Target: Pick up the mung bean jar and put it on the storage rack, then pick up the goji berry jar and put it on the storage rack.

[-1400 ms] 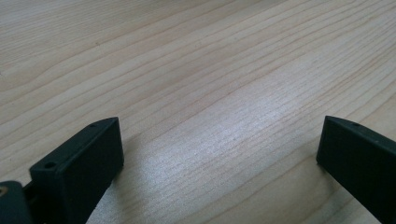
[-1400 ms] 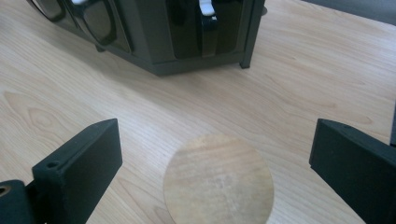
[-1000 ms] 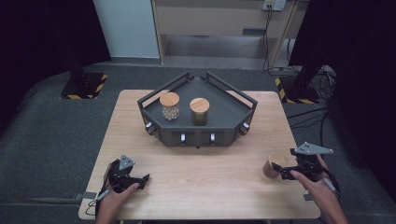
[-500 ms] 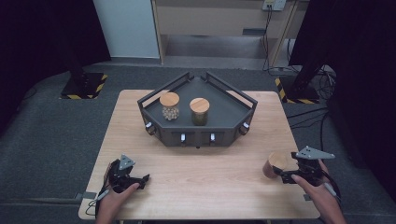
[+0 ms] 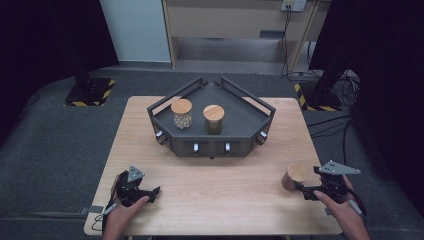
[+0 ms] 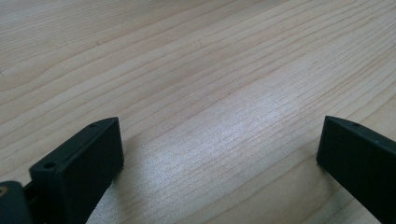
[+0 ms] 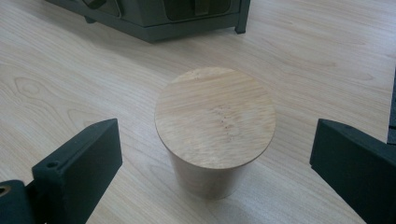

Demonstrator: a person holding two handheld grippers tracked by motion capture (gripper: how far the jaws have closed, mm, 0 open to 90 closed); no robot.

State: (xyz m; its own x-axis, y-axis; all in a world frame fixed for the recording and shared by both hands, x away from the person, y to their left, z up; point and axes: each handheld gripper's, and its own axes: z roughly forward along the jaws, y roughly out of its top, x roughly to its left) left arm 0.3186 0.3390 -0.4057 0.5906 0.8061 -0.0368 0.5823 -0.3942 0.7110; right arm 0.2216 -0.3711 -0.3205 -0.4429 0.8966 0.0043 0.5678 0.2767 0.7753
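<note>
A wooden-lidded jar stands on the table near its right front corner. My right gripper is open just behind it, its jaws spread wide to either side of the jar without touching it. On the dark angular tray at the table's middle back stand two more jars: one with pale round contents and one with dark contents. My left gripper rests open at the front left over bare wood.
The tray's front wall lies beyond the jar in the right gripper view. The wooden table has bare surface between the two grippers. Dark floor, cables and stand bases surround the table.
My right gripper has moved down and slightly back toward the front edge, settling lower behind the jar. The left gripper has stayed put.
</note>
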